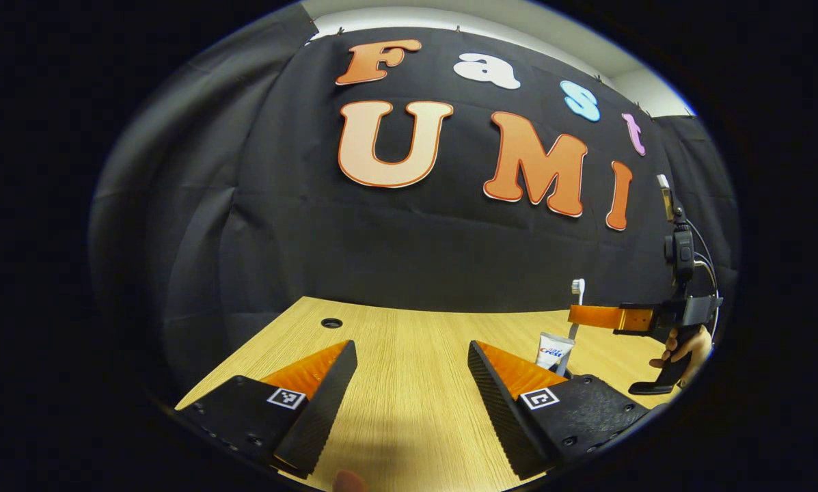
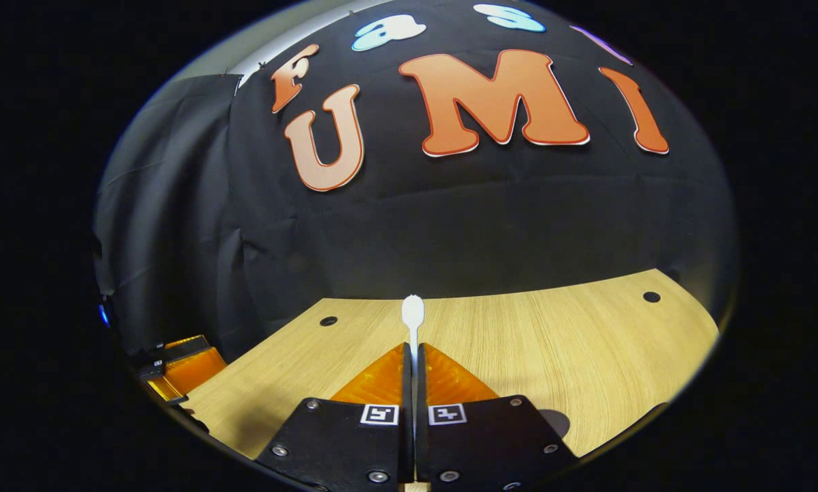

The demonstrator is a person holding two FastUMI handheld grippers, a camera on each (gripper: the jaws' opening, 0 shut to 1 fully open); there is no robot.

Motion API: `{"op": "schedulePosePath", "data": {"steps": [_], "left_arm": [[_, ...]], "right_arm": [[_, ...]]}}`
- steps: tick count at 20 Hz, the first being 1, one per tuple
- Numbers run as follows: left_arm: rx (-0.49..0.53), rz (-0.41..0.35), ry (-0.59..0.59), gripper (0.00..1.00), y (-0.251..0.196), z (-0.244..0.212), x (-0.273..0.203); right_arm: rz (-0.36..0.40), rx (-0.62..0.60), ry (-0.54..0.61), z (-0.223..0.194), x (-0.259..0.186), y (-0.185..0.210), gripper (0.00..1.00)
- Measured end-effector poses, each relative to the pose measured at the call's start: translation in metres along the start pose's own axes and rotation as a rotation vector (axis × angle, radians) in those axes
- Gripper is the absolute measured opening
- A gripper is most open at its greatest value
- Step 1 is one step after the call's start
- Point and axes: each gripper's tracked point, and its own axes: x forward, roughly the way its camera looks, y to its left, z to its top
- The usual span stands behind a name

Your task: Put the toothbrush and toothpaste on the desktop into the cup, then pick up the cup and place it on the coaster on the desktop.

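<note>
Gripping the toothbrush (image 2: 413, 321) upright, the right gripper (image 1: 590, 316) hangs above the toothpaste (image 1: 553, 351); the left gripper (image 1: 412, 365), jaws apart, sits beside that tube.

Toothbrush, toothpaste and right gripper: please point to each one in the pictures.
toothbrush (image 2: 413, 311): right gripper view, on its head.
toothpaste (image 1: 553, 350): left gripper view, on the tube's body.
right gripper (image 2: 412, 369): right gripper view, between its fingertips.

Your left gripper's right finger (image 1: 518, 389) hides the cup; just the toothpaste (image 1: 553, 352) top pokes above it. The toothbrush (image 2: 413, 321) handle vanishes between your right gripper's (image 2: 411, 369) closed fingers. Your hand (image 1: 685, 348) is cut off at the left gripper view's edge.
</note>
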Motion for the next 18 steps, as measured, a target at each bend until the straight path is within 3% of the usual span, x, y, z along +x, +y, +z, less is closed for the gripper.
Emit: {"op": "schedulePosePath", "data": {"steps": [3, 9, 13, 14, 15, 16, 17, 18], "left_arm": [[0.003, 0.012, -0.006, 0.98, 0.003, 0.003, -0.001], [0.008, 0.030, -0.010, 0.98, 0.005, 0.005, -0.006], [0.015, 0.030, -0.014, 0.98, -0.001, 0.009, -0.011], [0.016, 0.024, -0.010, 0.98, -0.006, 0.008, -0.012], [0.022, 0.016, -0.002, 0.98, -0.012, 0.009, -0.011], [0.032, 0.004, 0.013, 0.98, -0.019, 0.006, -0.011], [0.041, -0.009, 0.033, 0.98, -0.026, 0.004, -0.010], [0.047, -0.024, 0.055, 0.98, -0.035, 0.002, -0.008]], "right_arm": [[0.003, -0.045, -0.033, 0.003, -0.005, 0.001, 0.02], [0.035, -0.008, 0.006, -0.012, -0.008, 0.007, 0.11], [0.027, 0.024, 0.019, -0.016, -0.013, 0.002, 0.38], [0.020, 0.025, 0.018, -0.015, -0.016, -0.001, 0.52], [0.010, 0.030, 0.017, -0.015, -0.020, -0.005, 0.58], [0.004, 0.038, 0.013, -0.014, -0.022, -0.009, 0.80], [-0.003, 0.048, 0.007, -0.011, -0.025, -0.014, 0.93], [-0.015, 0.056, 0.004, -0.009, -0.028, -0.020, 0.98]]}}
